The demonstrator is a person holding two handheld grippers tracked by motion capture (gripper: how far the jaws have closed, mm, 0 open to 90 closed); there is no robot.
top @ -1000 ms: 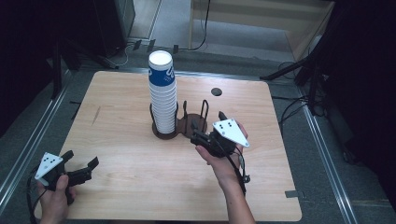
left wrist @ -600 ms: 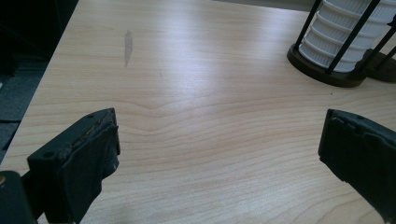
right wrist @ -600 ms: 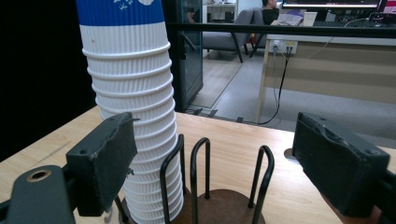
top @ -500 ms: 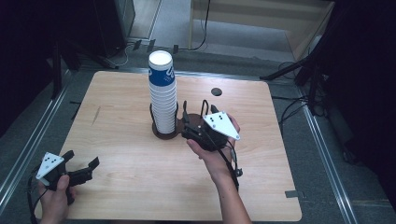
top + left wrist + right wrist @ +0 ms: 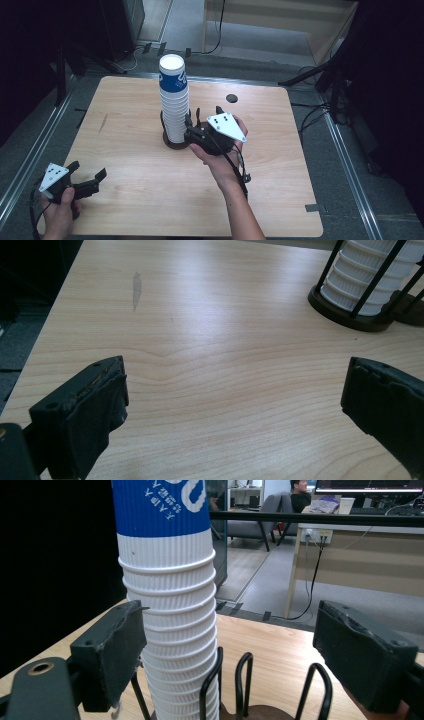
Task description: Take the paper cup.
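left gripper (image 5: 90,178): parked at the near-left corner of the tabletop (image 5: 125,150), held in the person's left hand (image 5: 60,215). Jaws are spread wide with nothing but bare wood between them, and the left gripper view (image 5: 235,405) shows the same thing: empty, just wood grain in the gap.

cup stack (image 5: 174,102): tall pile of ribbed white paper cups, the top one with a blue band and white print. It's standing upright near the middle of the tabletop, a bit toward the far side, well apart from the left gripper.

cup holder (image 5: 172,142): dark round base with black wire uprights. The stack sits in its left-hand ring, and there's a second ring just to the right of it.

right gripper (image 5: 192,131): right beside the stack, low down near the holder, in the person's right hand (image 5: 220,150). In the right gripper view (image 5: 227,655) the jaws are open and the stack (image 5: 172,605) sits off to the left of the gap, right up against the left jaw or partly behind it. Can't tell if that pad is actually touching. The right jaw is well clear of the cups, so nothing's gripped.
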